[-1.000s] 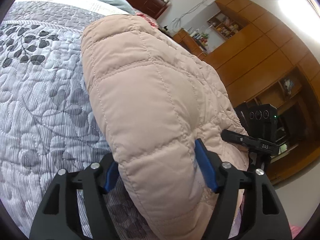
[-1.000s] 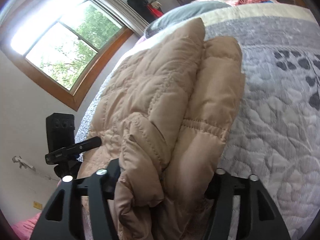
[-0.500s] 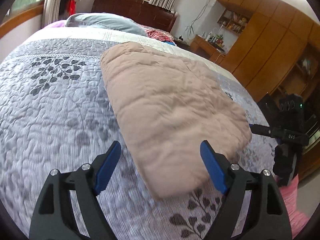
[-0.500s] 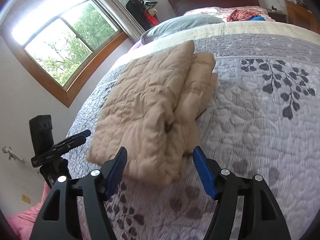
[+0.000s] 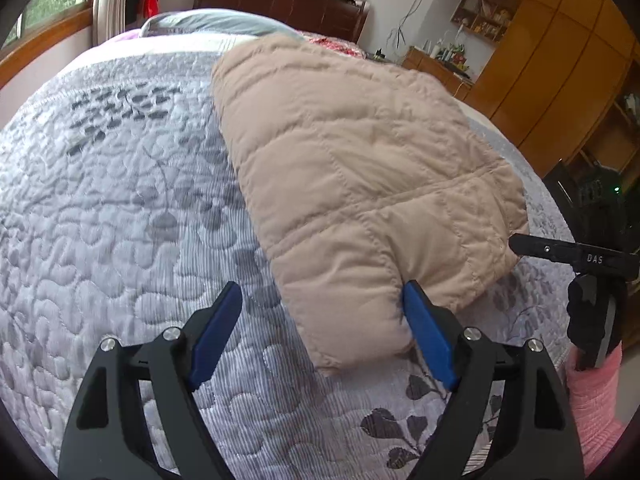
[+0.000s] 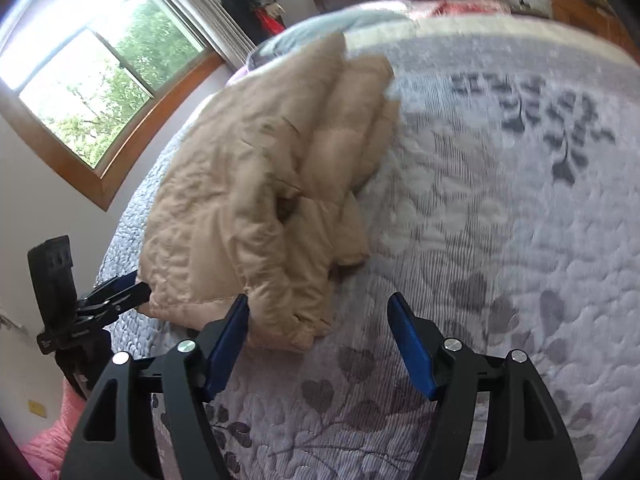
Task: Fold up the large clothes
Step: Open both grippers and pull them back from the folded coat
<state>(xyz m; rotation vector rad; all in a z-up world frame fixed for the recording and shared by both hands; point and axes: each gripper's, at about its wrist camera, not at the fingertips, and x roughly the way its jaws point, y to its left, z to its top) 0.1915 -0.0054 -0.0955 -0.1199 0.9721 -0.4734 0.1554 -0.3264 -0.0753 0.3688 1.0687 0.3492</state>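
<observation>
Grey leaf-quilted bed (image 5: 120, 208), folded beige padded jacket (image 5: 360, 168) lying on it toward the foot edge, left gripper (image 5: 320, 328) spread and holding nothing, right gripper (image 6: 318, 344) likewise spread, clear of the jacket

both wrist views look steeply down, close over the bed (image 5: 120, 208), sharing the folded coat (image 5: 360, 168).
</observation>
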